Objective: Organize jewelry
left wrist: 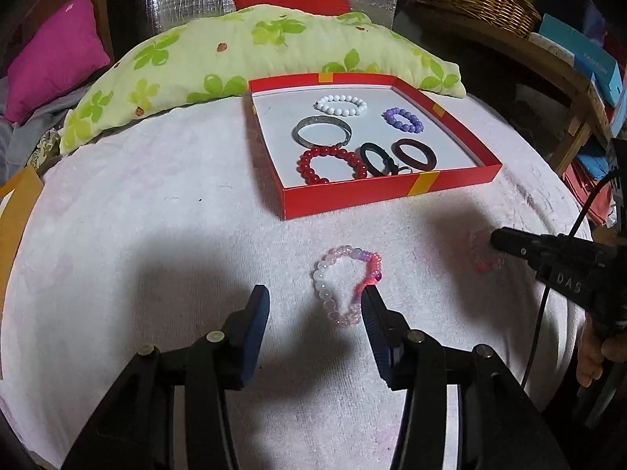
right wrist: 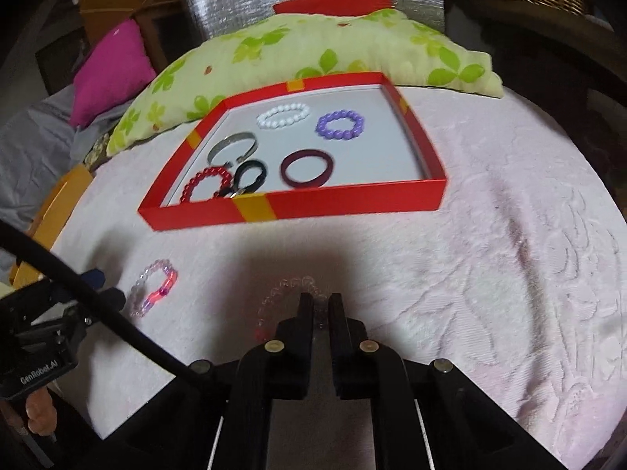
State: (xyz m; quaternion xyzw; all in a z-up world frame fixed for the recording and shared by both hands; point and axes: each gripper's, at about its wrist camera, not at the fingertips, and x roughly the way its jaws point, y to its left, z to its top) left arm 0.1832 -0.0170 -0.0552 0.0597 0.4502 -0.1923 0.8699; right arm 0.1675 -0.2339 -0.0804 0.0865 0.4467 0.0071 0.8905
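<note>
A clear pink bead bracelet (right wrist: pixel 290 297) lies on the pale towel (right wrist: pixel 509 274), and the right gripper (right wrist: pixel 319 305) has nipped its jaws nearly together on its near beads. The red box (right wrist: pixel 352 201) sits toward twelve o'clock, six pieces already inside. At nine o'clock the left gripper (left wrist: pixel 315 307) stands half open beside a pastel bracelet (left wrist: pixel 347 284), gripping nothing. Next, I reckon: lift and carry boxward.
</note>
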